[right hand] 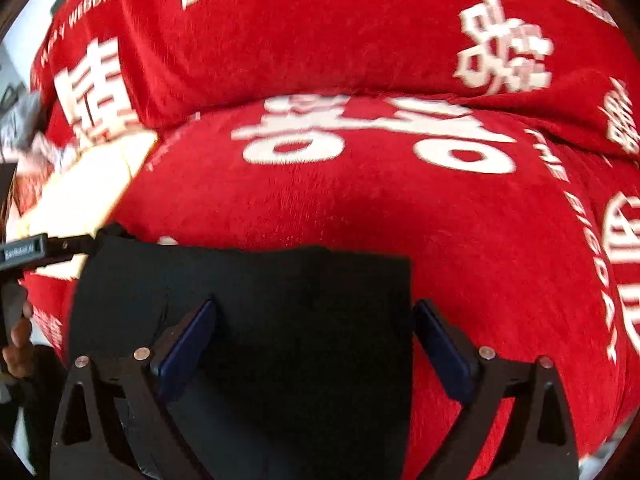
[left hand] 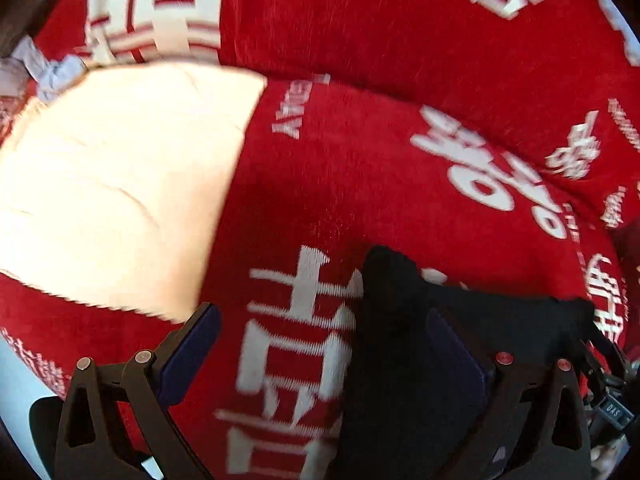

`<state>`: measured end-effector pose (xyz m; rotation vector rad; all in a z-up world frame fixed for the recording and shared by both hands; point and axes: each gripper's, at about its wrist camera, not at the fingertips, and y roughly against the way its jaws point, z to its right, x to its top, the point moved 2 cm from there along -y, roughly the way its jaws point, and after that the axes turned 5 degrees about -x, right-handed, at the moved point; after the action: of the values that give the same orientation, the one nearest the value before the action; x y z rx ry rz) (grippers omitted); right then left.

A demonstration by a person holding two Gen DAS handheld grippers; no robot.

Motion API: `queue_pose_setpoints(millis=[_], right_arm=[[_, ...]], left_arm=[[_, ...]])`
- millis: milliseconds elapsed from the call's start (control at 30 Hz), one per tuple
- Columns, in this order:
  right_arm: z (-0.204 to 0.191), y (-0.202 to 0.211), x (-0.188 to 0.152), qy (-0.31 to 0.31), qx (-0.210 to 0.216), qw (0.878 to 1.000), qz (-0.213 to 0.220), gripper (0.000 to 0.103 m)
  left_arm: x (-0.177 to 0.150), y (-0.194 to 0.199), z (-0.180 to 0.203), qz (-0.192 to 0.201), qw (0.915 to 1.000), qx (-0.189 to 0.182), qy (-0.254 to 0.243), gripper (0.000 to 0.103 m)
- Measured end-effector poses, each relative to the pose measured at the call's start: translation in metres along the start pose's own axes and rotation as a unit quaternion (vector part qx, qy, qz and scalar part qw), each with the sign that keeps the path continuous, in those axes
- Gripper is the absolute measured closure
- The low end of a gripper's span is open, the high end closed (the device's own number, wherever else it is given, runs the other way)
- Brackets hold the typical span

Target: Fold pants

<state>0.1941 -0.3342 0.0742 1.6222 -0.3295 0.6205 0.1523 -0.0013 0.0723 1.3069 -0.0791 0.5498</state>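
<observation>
The black pants lie folded into a flat block on a red blanket with white characters. In the right wrist view my right gripper is open, its blue-padded fingers spread over the block's near part. In the left wrist view my left gripper is open; the pants lie under and beside its right finger, and the left finger is over the red blanket. The left gripper's body also shows in the right wrist view, at the pants' left edge.
A cream folded cloth lies on the blanket to the left; it also shows in the right wrist view. Grey-white crumpled fabric sits at the far left. The blanket rises in a cushion ridge behind the pants.
</observation>
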Motion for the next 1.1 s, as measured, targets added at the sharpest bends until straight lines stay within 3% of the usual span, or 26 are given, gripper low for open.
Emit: queue_pose_setpoints(millis=[67,200,267,300,333,400,500,567,667,733,767,800,867,967,1100], right_arm=[[-0.017,0.028,-0.017,0.018,-0.011,0.999,0.029,0.004],[-0.056,0.056,-0.062,0.068,-0.02,0.996,0.046,0.004],[-0.069,0.052,-0.078,0.092,-0.032,0.994,0.04,0.004],[-0.073,0.043,-0.085,0.102,-0.04,0.994,0.028,0.004],[-0.073,0.032,-0.09,0.103,-0.054,0.993,0.009,0.004],[-0.065,0.014,-0.098,0.098,-0.076,0.992,-0.022,0.001],[-0.058,0.028,-0.099,0.084,-0.083,0.993,-0.013,0.0],[-0.061,0.049,-0.098,0.098,-0.091,0.991,0.019,0.0],[-0.074,0.071,-0.103,0.113,-0.04,0.991,0.055,0.0],[-0.081,0.066,-0.108,0.118,-0.005,0.992,0.05,0.0],[-0.08,0.055,-0.111,0.116,0.002,0.993,0.034,0.0],[-0.075,0.038,-0.115,0.107,-0.004,0.994,0.002,0.001],[-0.069,0.03,-0.118,0.099,-0.023,0.995,-0.009,0.001],[-0.064,0.056,-0.109,0.086,-0.004,0.996,0.018,0.0],[-0.06,0.082,-0.081,0.096,-0.005,0.993,0.07,0.0]], left_arm=[[-0.021,0.018,0.002,0.011,0.9997,-0.019,-0.013,0.0],[-0.065,0.024,0.018,-0.007,0.9979,-0.037,-0.052,0.0],[-0.081,0.012,0.03,-0.017,0.9961,-0.026,-0.082,0.0],[-0.087,0.0,0.033,-0.029,0.9952,-0.002,-0.094,0.0],[-0.091,-0.006,0.034,-0.037,0.9949,0.006,-0.093,0.0],[-0.093,-0.007,0.026,-0.041,0.9966,-0.016,-0.069,0.0],[-0.09,0.008,0.022,-0.035,0.9973,-0.004,-0.064,0.0],[-0.093,0.024,0.026,-0.01,0.9969,-0.023,-0.075,0.0],[-0.102,0.013,0.03,-0.024,0.9954,-0.007,-0.093,0.0],[-0.108,-0.005,0.026,-0.047,0.9955,0.002,-0.083,0.0],[-0.11,-0.006,0.02,-0.05,0.9968,-0.013,-0.062,0.0],[-0.109,-0.006,0.017,-0.058,0.9968,-0.026,-0.048,0.0],[-0.106,0.002,0.015,-0.057,0.9967,-0.033,-0.046,0.0],[-0.103,0.02,0.015,-0.018,0.9974,-0.034,-0.061,0.0],[-0.091,0.013,0.034,-0.022,0.9955,-0.054,-0.074,0.0]])
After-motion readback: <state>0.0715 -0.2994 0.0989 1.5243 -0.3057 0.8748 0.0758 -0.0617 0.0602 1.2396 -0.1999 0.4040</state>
